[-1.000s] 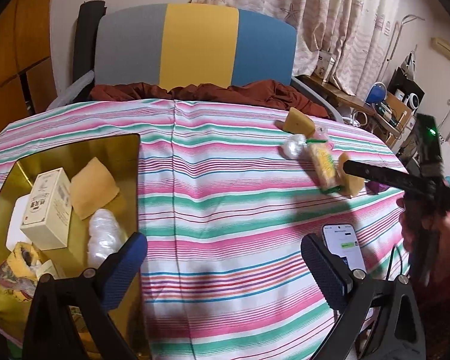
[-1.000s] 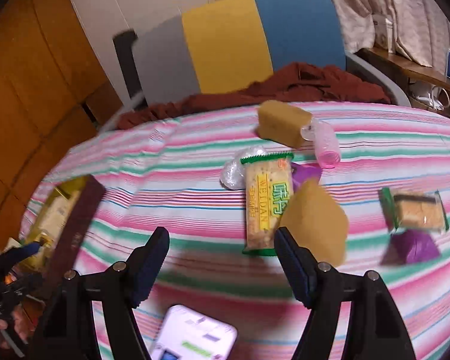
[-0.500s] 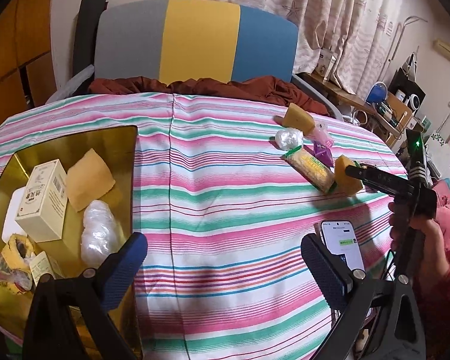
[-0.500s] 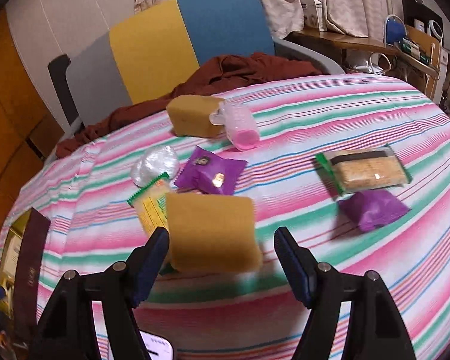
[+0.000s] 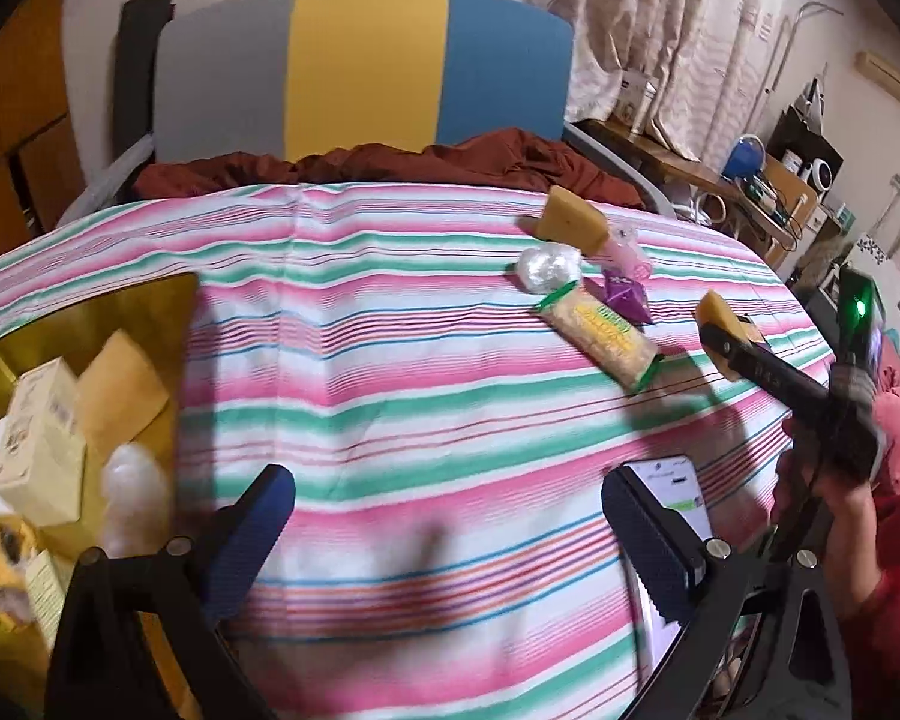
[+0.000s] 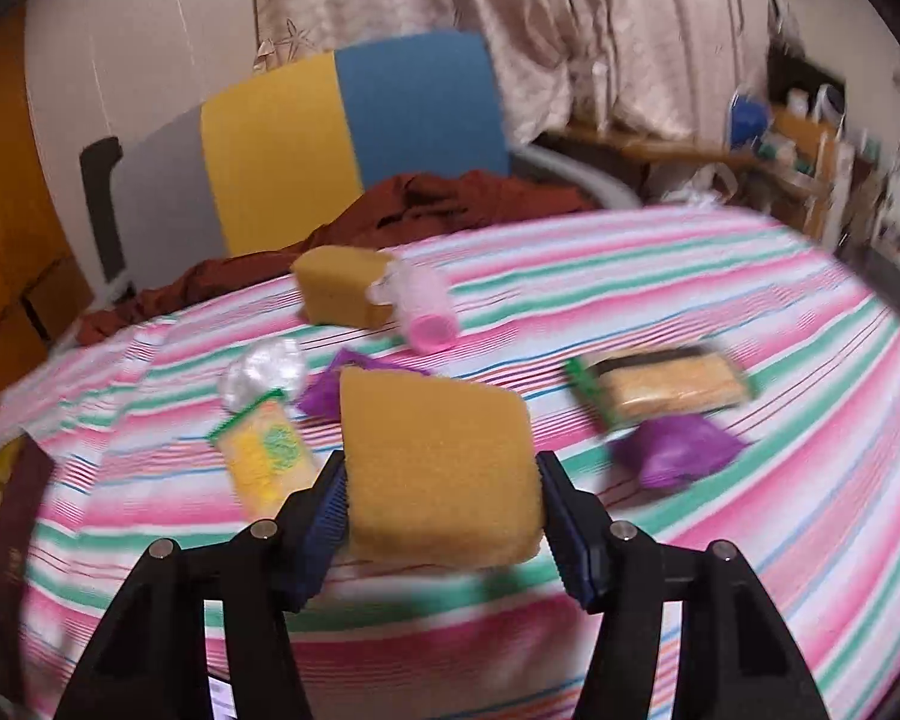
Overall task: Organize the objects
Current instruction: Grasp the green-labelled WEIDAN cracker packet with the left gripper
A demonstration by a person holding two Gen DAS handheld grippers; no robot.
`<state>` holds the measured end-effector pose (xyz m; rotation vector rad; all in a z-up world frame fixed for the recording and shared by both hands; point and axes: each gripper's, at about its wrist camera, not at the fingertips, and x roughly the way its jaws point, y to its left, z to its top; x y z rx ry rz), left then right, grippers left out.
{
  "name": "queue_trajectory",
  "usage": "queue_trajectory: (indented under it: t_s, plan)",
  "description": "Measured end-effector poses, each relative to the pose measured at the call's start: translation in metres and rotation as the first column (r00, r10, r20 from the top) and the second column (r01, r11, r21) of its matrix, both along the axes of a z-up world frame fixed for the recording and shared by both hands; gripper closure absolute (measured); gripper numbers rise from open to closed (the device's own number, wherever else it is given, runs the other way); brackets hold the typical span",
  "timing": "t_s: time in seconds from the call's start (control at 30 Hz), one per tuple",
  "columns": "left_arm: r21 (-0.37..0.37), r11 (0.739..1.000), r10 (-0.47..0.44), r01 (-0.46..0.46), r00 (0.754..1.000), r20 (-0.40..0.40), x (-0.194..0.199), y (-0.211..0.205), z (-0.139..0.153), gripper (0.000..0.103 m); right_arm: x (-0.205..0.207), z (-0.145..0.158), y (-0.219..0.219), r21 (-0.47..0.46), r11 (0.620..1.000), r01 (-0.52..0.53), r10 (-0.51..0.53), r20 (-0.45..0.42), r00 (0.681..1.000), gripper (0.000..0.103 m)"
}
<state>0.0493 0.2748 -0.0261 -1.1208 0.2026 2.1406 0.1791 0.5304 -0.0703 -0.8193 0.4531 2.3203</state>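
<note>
My right gripper (image 6: 441, 507) is closing its jaws on the yellow sponge (image 6: 435, 462), pads at both flanks, over the striped tablecloth (image 6: 750, 276) beside the green-edged cracker packet (image 6: 264, 456); my left gripper (image 5: 450, 531) hangs unclenched and empty near the gold tray (image 5: 150, 306). The risk I judge likeliest — the soft foam buckling or pivoting out under a shallow pinch, or dragging the packet along.
</note>
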Motion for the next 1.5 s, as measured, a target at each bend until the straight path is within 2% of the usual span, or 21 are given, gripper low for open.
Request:
queue_trajectory:
  t_s: [0.07, 0.13, 0.33, 0.43, 0.57, 0.67, 0.8, 0.87, 0.93, 1.07, 1.13, 1.27, 1.37, 1.43, 1.5]
  plan:
    - [0.019, 1.0, 0.003, -0.004, 0.999, 0.047, -0.007, 0.017, -0.001, 0.0, 0.005, -0.003, -0.005, 0.069, 0.997, 0.017, -0.019, 0.025, 1.0, 0.042]
    - [0.025, 1.0, -0.006, 0.004, 0.996, 0.085, -0.013, 0.035, -0.002, 0.0, 0.009, -0.006, -0.007, 0.081, 0.996, 0.028, -0.03, 0.019, 0.999, 0.042]
    - [0.022, 0.999, -0.03, 0.027, 0.992, 0.125, -0.027, 0.098, -0.005, 0.0, 0.02, -0.005, -0.013, 0.145, 0.985, 0.095, -0.09, -0.038, 0.995, 0.042]
    - [0.009, 0.999, -0.039, 0.038, 0.985, 0.167, -0.037, 0.131, -0.014, 0.0, 0.024, -0.007, -0.009, 0.137, 0.981, 0.14, -0.136, -0.043, 0.99, 0.042]
    - [-0.043, 0.999, -0.015, 0.028, 0.958, 0.286, -0.051, 0.169, -0.038, 0.0, 0.034, -0.011, 0.004, 0.086, 0.972, 0.22, -0.215, -0.064, 0.974, 0.042]
    - [-0.049, 0.998, -0.019, 0.036, 0.951, 0.309, -0.051, 0.191, -0.045, 0.0, 0.042, -0.013, 0.009, 0.064, 0.962, 0.264, -0.258, -0.083, 0.963, 0.042]
    - [-0.098, 0.994, -0.009, 0.04, 0.954, 0.299, -0.056, 0.216, -0.052, 0.0, 0.043, -0.012, 0.005, 0.087, 0.957, 0.276, -0.269, -0.085, 0.959, 0.042]
    - [-0.128, 0.991, 0.015, 0.024, 0.953, 0.301, -0.058, 0.22, -0.057, 0.0, 0.042, -0.011, 0.002, 0.106, 0.955, 0.278, -0.27, -0.084, 0.959, 0.042]
    - [-0.128, 0.991, 0.01, 0.029, 0.957, 0.29, -0.058, 0.218, -0.06, 0.002, 0.041, -0.011, 0.001, 0.116, 0.952, 0.282, -0.274, -0.083, 0.958, 0.042]
    - [-0.162, 0.981, -0.08, 0.109, 0.981, 0.177, -0.046, 0.206, -0.06, 0.012, 0.045, -0.011, 0.002, 0.104, 0.952, 0.289, -0.28, -0.091, 0.956, 0.042]
    - [-0.175, 0.975, -0.109, 0.133, 0.984, 0.142, -0.044, 0.194, -0.058, 0.012, 0.046, -0.011, 0.003, 0.098, 0.952, 0.291, -0.281, -0.098, 0.955, 0.042]
    - [-0.172, 0.982, -0.055, 0.075, 0.991, 0.12, -0.054, 0.158, -0.056, 0.012, 0.045, -0.01, 0.002, 0.108, 0.949, 0.297, -0.287, -0.098, 0.953, 0.042]
    - [-0.166, 0.982, -0.072, 0.085, 0.994, 0.086, -0.056, 0.154, -0.053, 0.01, 0.042, -0.011, 0.001, 0.116, 0.95, 0.289, -0.28, -0.085, 0.956, 0.042]
    - [-0.136, 0.986, -0.089, 0.099, 0.993, 0.075, -0.058, 0.155, -0.052, 0.009, 0.042, -0.01, 0.0, 0.12, 0.95, 0.289, -0.28, -0.083, 0.956, 0.042]
    - [-0.127, 0.985, -0.11, 0.114, 0.993, 0.042, -0.057, 0.165, -0.051, 0.011, 0.042, -0.01, 0.0, 0.119, 0.95, 0.289, -0.281, -0.082, 0.956, 0.042]
